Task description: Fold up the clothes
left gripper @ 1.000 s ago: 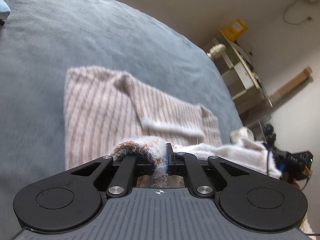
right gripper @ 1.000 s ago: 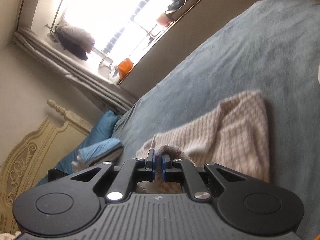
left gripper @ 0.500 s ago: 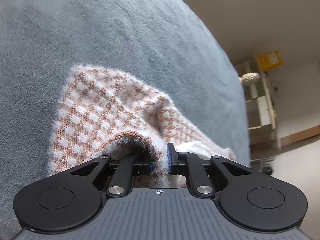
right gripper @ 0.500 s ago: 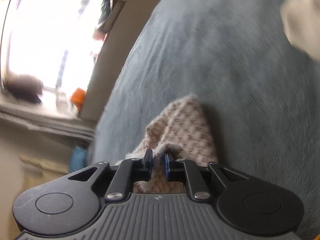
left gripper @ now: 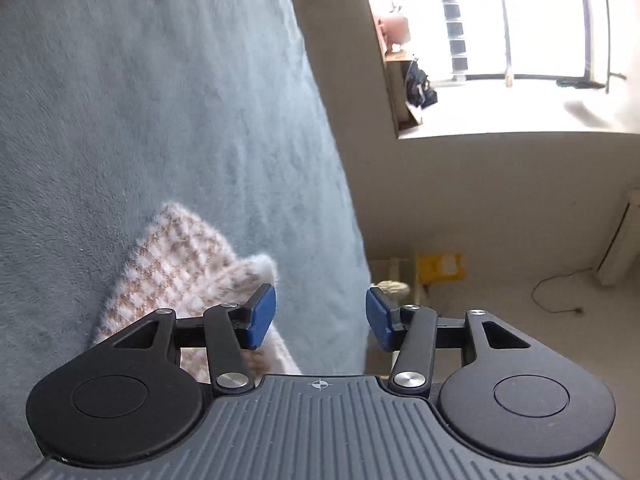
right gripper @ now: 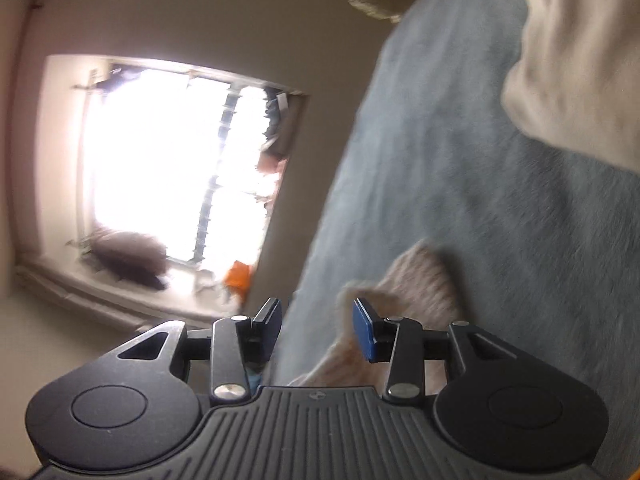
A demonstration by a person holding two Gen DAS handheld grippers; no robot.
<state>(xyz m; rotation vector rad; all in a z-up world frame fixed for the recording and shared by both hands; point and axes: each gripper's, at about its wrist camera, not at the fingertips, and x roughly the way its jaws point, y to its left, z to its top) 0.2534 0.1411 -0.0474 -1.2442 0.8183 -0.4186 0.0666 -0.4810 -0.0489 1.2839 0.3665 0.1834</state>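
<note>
A fuzzy brown-and-white checked garment (left gripper: 176, 268) lies folded on the blue-grey bed cover (left gripper: 140, 100). In the left wrist view it sits low and left, partly behind the left finger, and my left gripper (left gripper: 320, 316) stands open just over its near edge with nothing between the blue pads. In the right wrist view the same garment (right gripper: 416, 288) shows blurred under and behind the right finger, and my right gripper (right gripper: 316, 328) is open too, holding nothing. How much of the garment lies under both gripper bodies is hidden.
A cream-white garment (right gripper: 576, 80) lies on the bed cover (right gripper: 500, 208) at the upper right. The bed's edge runs beside a beige wall with a bright window (left gripper: 500, 40). A yellow box (left gripper: 440, 266) and shelving stand on the floor beyond the bed.
Both grippers were shut on the checked garment and have opened, letting it go onto the bed. Both cameras have swung round toward the window wall.
</note>
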